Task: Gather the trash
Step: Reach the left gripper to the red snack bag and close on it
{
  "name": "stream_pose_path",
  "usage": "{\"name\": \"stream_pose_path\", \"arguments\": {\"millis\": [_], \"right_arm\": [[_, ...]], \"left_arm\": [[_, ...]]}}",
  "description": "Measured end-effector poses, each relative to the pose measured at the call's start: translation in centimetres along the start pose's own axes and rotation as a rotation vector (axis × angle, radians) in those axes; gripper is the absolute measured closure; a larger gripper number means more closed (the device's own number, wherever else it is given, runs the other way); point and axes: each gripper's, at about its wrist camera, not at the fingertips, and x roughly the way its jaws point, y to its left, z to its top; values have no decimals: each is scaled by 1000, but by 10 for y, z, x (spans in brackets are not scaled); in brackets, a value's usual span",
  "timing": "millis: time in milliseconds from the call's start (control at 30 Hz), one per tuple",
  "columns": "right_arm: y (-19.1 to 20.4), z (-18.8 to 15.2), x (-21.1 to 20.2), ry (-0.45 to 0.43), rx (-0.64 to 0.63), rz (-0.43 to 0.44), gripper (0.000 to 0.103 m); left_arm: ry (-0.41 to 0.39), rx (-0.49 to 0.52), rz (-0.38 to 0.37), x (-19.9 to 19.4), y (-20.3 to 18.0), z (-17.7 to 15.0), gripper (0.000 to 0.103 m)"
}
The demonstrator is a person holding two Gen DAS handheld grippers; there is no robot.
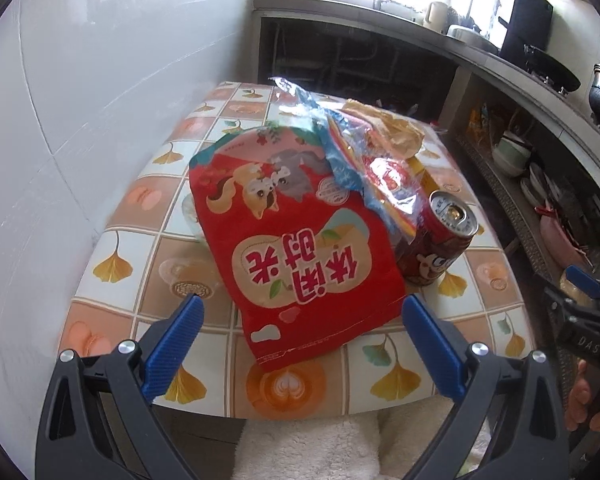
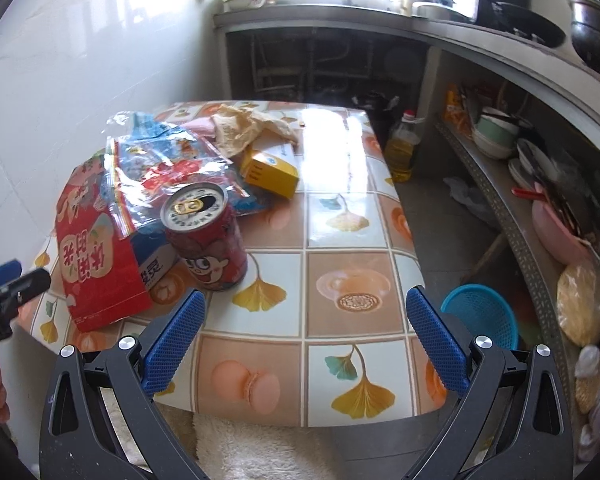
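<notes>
Red snack bag (image 1: 300, 248), cartoon-printed, lies flat on tabletop (image 1: 140, 200); opened red can (image 1: 440, 236) stands upright beside bag. Both tools (image 1: 302, 312) (image 2: 306, 308) spread, empty.

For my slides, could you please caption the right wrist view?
Open right gripper faces a tiled table with an opened red can, red snack bag and yellow box.

Red snack bag (image 1: 300, 256), red can (image 2: 208, 240), yellow box (image 2: 270, 168).
</notes>
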Motion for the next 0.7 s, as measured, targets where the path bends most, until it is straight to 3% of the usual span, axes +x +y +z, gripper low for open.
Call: {"name": "stream_pose_path", "arguments": {"millis": [133,333,433,700], "right_arm": [[6,-1,-6,-54,-60,-16,7],[9,-16,-7,-114,16,51,7],[14,-19,-3,-107,20,84,7],[15,-6,10,-90,41,173,7]], "left_arm": [[-33,25,-27,-5,-8,2,6],[-10,-20,-71,-2,-9,-13,6],[14,-42,-101,1,-3,-19,6],[-25,-39,-154,8,8,-19,6]]}}
